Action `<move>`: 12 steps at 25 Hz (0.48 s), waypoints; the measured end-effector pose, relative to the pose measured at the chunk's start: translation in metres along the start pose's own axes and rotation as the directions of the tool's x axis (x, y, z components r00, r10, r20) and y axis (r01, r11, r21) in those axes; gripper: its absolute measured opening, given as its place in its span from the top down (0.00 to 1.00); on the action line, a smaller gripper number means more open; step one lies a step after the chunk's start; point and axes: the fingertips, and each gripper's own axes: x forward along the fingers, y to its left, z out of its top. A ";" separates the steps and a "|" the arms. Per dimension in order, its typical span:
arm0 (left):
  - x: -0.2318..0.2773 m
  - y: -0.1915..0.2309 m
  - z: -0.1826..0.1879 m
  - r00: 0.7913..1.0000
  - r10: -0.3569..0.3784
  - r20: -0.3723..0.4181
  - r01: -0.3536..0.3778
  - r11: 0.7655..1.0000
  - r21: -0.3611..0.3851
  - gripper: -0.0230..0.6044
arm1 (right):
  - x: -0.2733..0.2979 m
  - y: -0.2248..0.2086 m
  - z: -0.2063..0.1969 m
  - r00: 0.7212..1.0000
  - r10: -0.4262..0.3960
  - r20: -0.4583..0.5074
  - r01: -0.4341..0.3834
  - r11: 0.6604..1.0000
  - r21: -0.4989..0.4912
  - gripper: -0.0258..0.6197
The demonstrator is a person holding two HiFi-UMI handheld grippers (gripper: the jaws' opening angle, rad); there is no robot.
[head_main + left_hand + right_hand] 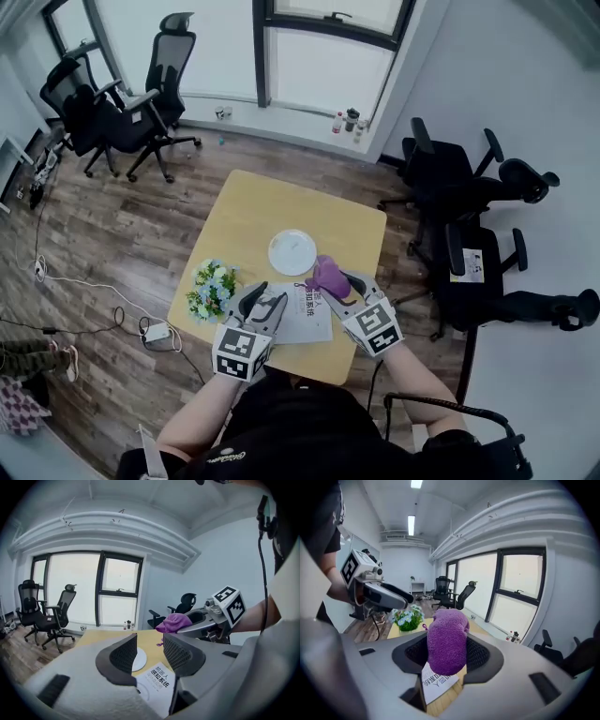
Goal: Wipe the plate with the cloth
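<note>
Right hand-held gripper [446, 656]: we are squeezing the purple cloth [327, 274] in it.
Left hand-held gripper [147, 652]: we are holding it apart, empty.
White plate [292, 252]: lying on the counter [246, 214], just ahead-left of the cloth, nearer our right hand.

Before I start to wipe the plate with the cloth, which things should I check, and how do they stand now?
1. Grip on cloth by right gripper: ok, jaws shut on it.
2. Free left gripper to steady plate: ok, jaws apart, nothing between.
3. Bare plate top: ok.
4. Contact of cloth and plate: not ok, cloth held apart beside it.
5. Way clear of paper sheet and flowers: ok.
6. Dirt on plate: cannot tell.
</note>
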 end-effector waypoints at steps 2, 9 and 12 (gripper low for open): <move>-0.006 -0.002 0.017 1.000 0.014 0.027 -0.014 1.000 0.011 0.68 | -0.024 0.003 0.019 0.997 -0.026 0.068 0.024 0.999 0.031 0.67; -0.024 -0.015 0.076 0.988 0.023 0.155 -0.029 0.999 0.037 0.68 | -0.095 -0.010 0.088 0.934 -0.156 0.322 0.107 0.980 0.166 0.67; -0.029 -0.015 0.093 0.980 0.029 0.196 -0.038 0.998 0.046 0.68 | -0.115 -0.010 0.112 0.893 -0.195 0.405 0.118 0.971 0.207 0.67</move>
